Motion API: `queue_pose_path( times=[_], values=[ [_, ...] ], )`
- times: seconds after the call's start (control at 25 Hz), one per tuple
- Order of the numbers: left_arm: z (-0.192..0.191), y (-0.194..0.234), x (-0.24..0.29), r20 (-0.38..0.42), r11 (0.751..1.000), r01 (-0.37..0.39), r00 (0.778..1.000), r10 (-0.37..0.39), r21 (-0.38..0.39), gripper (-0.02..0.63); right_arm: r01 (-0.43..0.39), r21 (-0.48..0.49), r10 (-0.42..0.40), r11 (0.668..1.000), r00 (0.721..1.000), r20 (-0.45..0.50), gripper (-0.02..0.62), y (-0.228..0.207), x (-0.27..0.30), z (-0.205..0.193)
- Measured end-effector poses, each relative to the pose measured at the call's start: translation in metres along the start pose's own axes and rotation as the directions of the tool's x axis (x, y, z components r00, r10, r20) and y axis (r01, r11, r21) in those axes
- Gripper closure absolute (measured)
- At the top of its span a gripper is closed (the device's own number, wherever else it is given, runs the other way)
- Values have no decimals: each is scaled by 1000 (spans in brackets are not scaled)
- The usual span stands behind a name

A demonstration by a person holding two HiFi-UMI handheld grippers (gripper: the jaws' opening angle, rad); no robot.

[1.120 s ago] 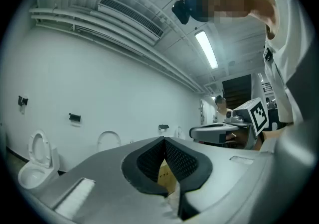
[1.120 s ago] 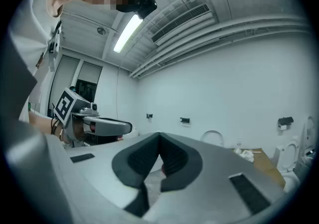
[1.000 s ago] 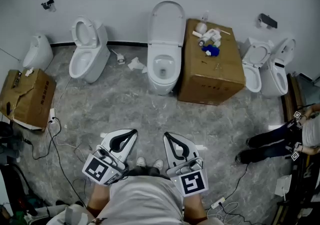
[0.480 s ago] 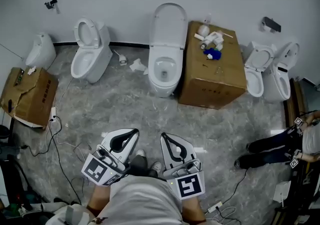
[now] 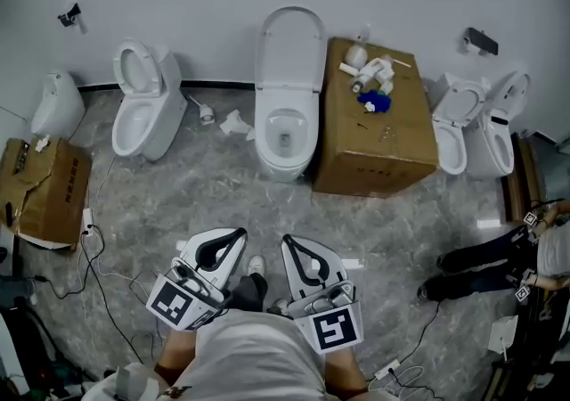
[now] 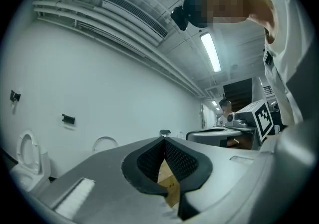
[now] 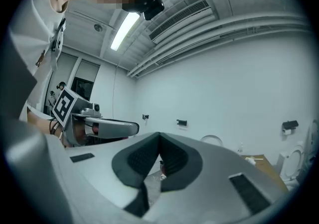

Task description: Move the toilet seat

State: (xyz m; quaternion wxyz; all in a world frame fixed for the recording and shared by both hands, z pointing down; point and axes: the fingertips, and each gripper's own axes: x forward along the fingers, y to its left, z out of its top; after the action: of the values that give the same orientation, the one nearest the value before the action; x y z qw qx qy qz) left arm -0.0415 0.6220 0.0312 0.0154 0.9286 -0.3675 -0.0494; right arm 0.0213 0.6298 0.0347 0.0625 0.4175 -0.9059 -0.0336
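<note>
Hanging side by side low in the head view, the left gripper and the right gripper are pointing toward the far wall, near each other but not touching. Each one's jaws are pressing together with nothing between them. The person's shoes are showing between the two grippers. Well ahead of both tips, the middle toilet is standing against the wall, and its toilet seat is standing raised above the bowl; I cannot tell seat from lid there. A cardboard box is sitting just beside that toilet, ahead and to the right of the right gripper. Another toilet is standing ahead and to the left of the left gripper.

Through the left gripper view, the jaws are meeting at their tips, gripping nothing. The raised seat is showing far ahead, slightly left of the tips, and the box is peeking through the gap beneath them.

Through the right gripper view, the jaws are likewise closing fully on nothing. The raised seat is showing far ahead, right of the tips, with the box further right.
</note>
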Motion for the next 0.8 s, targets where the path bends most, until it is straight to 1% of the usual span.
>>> queue_pose_path(
  times=[0.24, 0.36, 0.56, 0.68, 0.8],
  values=[
    [7, 55, 32, 9, 999, 42, 999, -42, 2, 611, 32, -20, -32, 999, 999, 4, 597, -28, 58, 10],
    [7, 79, 45, 9, 999, 54, 998, -54, -1, 611, 40, -48, -39, 998, 999, 18, 597, -38, 85, 15],
    [0, 110, 73, -13, 999, 49, 999, -49, -3, 611, 36, -46, -36, 998, 999, -3, 597, -60, 118, 13],
    [-1, 126, 95, -9, 999, 42, 999, -42, -5, 611, 24, -70, -24, 997, 1000, 8, 597, -80, 136, 14],
    [-3, 142, 118, -4, 1000, 30, 1000, -30, 4, 611, 14, -70, -13, 997, 1000, 15, 597, -102, 154, 10]
  ],
)
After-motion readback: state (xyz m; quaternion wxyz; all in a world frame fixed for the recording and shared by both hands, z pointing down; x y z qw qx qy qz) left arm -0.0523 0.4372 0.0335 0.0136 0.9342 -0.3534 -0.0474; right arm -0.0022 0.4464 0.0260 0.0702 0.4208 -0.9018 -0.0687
